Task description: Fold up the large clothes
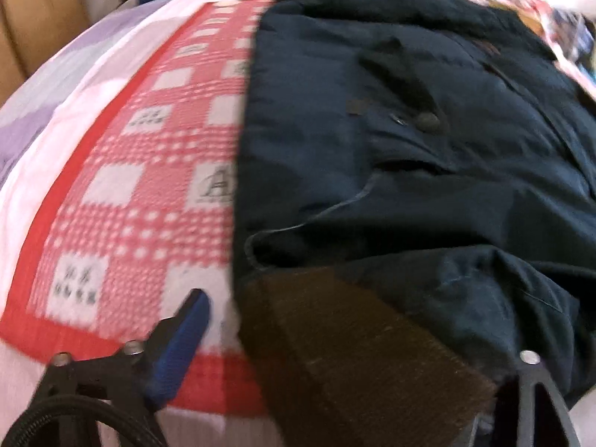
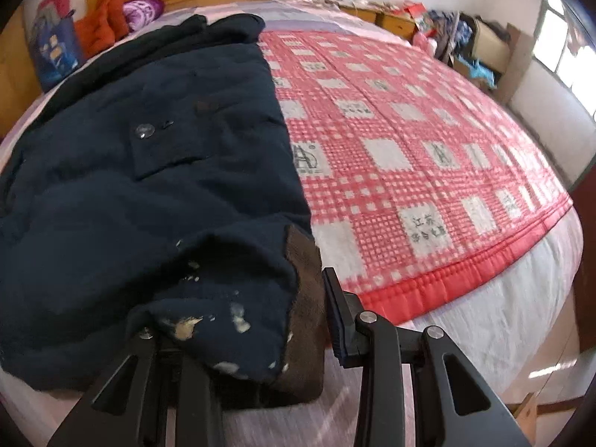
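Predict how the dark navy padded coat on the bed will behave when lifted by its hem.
The navy coat looks thickly padded, so probably bulky and fairly heavy. It is soft, so it will likely sag and drape. Its brown lining looks fuzzy, so probably not slippery.

1. We see a dark navy padded coat [image 2: 149, 171] lying flat, stretching away from our right gripper [image 2: 238, 339]
2. Its paint-flecked hem with brown lining [image 2: 305, 335] lies bunched between that gripper's fingers
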{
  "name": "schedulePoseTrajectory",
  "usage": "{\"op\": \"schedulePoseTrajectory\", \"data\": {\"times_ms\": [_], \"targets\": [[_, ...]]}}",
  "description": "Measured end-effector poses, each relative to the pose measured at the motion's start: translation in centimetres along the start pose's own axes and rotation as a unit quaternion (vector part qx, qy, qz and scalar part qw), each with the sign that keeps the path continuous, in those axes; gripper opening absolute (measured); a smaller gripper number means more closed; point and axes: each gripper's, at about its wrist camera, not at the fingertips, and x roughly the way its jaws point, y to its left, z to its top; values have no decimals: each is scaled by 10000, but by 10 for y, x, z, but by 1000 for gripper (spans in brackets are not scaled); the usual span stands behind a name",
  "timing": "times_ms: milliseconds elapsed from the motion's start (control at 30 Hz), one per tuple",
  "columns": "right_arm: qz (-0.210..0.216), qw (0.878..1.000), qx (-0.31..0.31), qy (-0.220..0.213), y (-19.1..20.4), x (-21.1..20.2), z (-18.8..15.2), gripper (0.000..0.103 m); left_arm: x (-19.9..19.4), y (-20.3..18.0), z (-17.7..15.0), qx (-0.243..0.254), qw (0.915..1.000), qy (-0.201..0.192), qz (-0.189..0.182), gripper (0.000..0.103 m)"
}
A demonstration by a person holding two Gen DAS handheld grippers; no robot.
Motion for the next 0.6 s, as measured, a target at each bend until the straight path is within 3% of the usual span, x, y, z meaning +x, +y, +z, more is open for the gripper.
{"op": "schedulePoseTrajectory", "data": {"times_ms": [33,100,167,400,600], "targets": [[-98,9999,48,-22,-2,0,2,20,0,2,1,33,10000,5,45,62],[-68,9992,379,-90,-13,-4,4,18,-1,10,2,-79,9999,26,114,35],[-31,9984,554,-98,-17,-9,4,17,-5,22,-2,-314,9994,81,121,19],[-54,9983,537,-201,-14,-23,9,16,-32,25,-7,-379,9993,33,7,15],[45,9983,311,-501,-15,-68,19,15,-72,29,4,-271,9995,-129,-82,13]]}}
